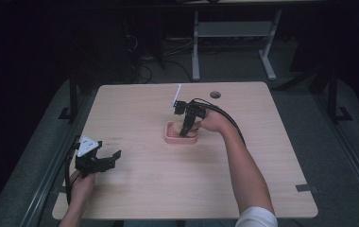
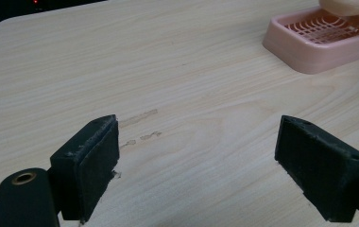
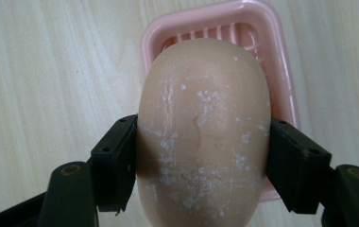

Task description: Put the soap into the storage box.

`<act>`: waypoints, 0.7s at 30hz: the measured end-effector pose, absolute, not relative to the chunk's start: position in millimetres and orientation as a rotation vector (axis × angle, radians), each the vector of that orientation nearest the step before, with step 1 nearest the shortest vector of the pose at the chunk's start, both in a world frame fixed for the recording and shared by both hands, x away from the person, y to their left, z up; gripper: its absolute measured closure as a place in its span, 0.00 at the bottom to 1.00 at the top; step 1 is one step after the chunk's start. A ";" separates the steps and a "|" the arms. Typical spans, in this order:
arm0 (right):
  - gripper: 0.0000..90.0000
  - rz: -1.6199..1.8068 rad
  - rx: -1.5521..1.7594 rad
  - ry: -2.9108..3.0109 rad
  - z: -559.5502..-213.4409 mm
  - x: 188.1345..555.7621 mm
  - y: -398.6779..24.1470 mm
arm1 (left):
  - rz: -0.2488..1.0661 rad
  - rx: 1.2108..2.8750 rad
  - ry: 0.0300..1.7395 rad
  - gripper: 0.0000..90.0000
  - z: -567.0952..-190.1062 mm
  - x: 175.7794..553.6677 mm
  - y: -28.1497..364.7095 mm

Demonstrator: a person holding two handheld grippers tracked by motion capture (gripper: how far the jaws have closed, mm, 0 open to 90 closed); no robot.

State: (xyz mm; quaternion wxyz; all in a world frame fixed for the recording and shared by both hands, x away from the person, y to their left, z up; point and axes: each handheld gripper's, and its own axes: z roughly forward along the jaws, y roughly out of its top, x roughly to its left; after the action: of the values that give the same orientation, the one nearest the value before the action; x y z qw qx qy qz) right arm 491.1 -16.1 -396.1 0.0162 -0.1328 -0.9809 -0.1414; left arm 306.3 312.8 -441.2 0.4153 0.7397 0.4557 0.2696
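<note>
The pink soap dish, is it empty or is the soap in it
Empty: its slatted floor shows bare in the soap dish; the right gripper holds the soap above it.

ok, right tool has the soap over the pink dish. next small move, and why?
Probably lower it straight down, then open. The right tool grips the soap bar by its sides above the pink dish, and the dish's slatted floor looks bare.

Black two-jaw claws, the left claw [image 1: 106,158] topped by a grey triangular plate [image 1: 87,146], trailing black cables [image 1: 227,118].
</note>
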 end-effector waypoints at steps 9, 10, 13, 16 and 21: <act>0.35 -0.437 -0.421 -3.050 -402.6 497.5 -8.3 | 0.673 1.859 1.146 0.16 -441.2 306.4 312.6; 0.35 -0.428 -0.427 -3.049 -404.0 497.9 -8.0 | 0.672 1.859 1.146 0.16 -441.3 306.5 312.6; 0.35 -0.419 -0.439 -3.046 -406.7 499.7 -7.7 | 0.667 1.850 1.150 0.16 -441.4 306.7 312.8; 0.35 -0.414 -0.441 -3.043 -409.0 501.6 -6.7 | 0.663 1.842 1.157 0.16 -441.5 306.8 313.5; 0.35 -0.403 -0.462 -3.043 -412.6 504.0 -5.7 | 0.663 1.841 1.156 0.16 -441.4 306.7 314.1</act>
State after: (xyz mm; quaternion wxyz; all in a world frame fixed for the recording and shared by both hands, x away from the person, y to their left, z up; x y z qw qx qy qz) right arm 504.0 -5.7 -412.6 0.0188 -0.1489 -0.9801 -0.1297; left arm 306.7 314.1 -441.4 0.4208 0.7349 0.4615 0.2644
